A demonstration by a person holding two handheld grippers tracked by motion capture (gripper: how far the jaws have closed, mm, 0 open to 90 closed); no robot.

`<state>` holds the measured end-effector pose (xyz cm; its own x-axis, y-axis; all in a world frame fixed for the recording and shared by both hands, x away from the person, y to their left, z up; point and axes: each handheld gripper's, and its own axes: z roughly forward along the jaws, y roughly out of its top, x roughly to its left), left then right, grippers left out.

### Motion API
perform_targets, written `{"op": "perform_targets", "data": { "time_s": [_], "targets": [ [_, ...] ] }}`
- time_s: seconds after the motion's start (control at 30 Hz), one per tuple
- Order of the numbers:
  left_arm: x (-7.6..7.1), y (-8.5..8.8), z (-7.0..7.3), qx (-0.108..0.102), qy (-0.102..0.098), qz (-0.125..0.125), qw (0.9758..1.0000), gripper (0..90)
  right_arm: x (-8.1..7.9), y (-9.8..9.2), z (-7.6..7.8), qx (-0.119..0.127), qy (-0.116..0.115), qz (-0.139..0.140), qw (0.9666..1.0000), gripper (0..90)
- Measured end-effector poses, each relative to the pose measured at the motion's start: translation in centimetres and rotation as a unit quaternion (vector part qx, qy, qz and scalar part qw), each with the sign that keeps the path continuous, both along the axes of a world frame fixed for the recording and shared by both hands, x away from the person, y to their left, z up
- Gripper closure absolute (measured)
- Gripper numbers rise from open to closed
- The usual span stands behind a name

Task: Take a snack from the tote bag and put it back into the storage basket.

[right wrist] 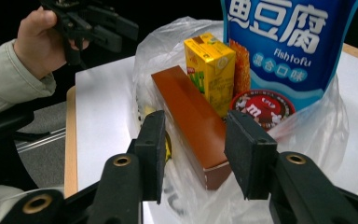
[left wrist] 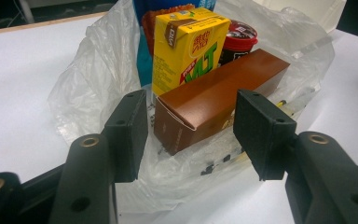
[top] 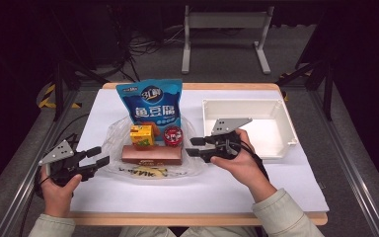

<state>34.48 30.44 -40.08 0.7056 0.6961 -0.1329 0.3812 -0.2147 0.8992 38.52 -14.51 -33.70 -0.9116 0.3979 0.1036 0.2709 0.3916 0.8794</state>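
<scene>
Blue snack bag (right wrist: 289,42) – top cut off

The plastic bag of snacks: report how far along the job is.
Done: the plastic bag lies spread open, exposing the brown box, yellow drink carton, red-lidded cup and blue fish tofu pouch. In hand: nothing; left gripper and right gripper flank the box, open. Left: the white bin holds nothing.

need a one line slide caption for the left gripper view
Open tongs frame the end of a brown box lying in a clear plastic bag beside a yellow drink carton.
</scene>
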Motion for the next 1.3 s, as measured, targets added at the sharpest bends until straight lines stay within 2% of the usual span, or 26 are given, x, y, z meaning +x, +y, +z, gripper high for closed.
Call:
{"op": "perform_targets", "data": {
  "time_s": [0.1, 0.23, 0.3, 0.43, 0.5, 0.57, 0.7, 0.8, 0.87, 0.9, 0.93, 1.07, 1.1, 1.3],
  "targets": [
    [0.2, 0.1, 0.0, -0.006, 0.004, -0.002, 1.0, 40.5, 0.7, 0.7, 0.3, -0.003, 0.004, 0.002, 1.0, 58.2],
    [0.2, 0.0, 0.0, 0.0, 0.012, -0.013, 0.9999, 35.0, 1.0, 1.1, 0.3, -0.012, 0.003, 0.004, 0.9999, 60.7],
    [0.2, 0.0, -0.1, 0.0, 0.014, -0.015, 0.9998, 29.5, 1.4, 1.7, 0.5, -0.03, -0.001, 0.007, 0.9995, 62.9],
    [0.1, 0.0, -0.1, 0.002, 0.008, -0.009, 0.9999, 25.7, 1.9, 2.3, 0.9, -0.049, 0.001, 0.018, 0.9986, 62.9],
    [0.0, 0.0, -0.2, 0.004, 0.006, -0.01, 0.9999, 23.9, 2.4, 2.8, 1.1, -0.055, 0.014, 0.033, 0.9979, 62.5],
    [-0.1, -0.1, -0.2, 0.002, 0.005, -0.013, 0.9999, 22.5, 2.7, 3.1, 1.3, -0.064, 0.013, 0.037, 0.9972, 62.2],
    [-0.5, 0.0, -0.4, -0.003, 0.005, -0.017, 0.9998, 23.8, 3.2, 4.3, 1.8, -0.1, 0.003, 0.057, 0.9934, 58.7],
    [-0.7, 0.0, -0.6, 0.004, 0.003, -0.013, 0.9999, 23.8, 3.6, 5.4, 2.2, -0.127, -0.001, 0.074, 0.9891, 57.5],
    [-0.8, -0.1, -0.7, 0.004, 0.001, -0.013, 0.9999, 23.8, 3.7, 6.0, 2.4, -0.141, -0.001, 0.08, 0.9868, 56.2],
    [-0.8, -0.1, -0.7, 0.004, 0.001, -0.013, 0.9999, 23.7, 3.7, 6.0, 2.4, -0.141, -0.001, 0.08, 0.9868, 56.2],
    [-0.9, -0.1, -0.7, 0.004, -0.003, -0.014, 0.9999, 23.4, 3.9, 6.6, 2.6, -0.154, -0.005, 0.088, 0.984, 54.5],
    [-1.1, -0.2, -0.9, 0.007, -0.007, -0.023, 0.9997, 20.9, 4.5, 7.7, 2.9, -0.172, -0.009, 0.097, 0.9803, 52.8],
    [-1.1, -0.2, -0.9, 0.007, -0.007, -0.023, 0.9997, 20.3, 4.5, 7.7, 2.9, -0.172, -0.009, 0.097, 0.9803, 52.8],
    [-0.8, 0.0, -1.1, 0.01, -0.004, -0.008, 0.9999, 17.6, 5.4, 9.0, 3.2, -0.195, -0.005, 0.109, 0.9748, 48.7]
  ]
}}
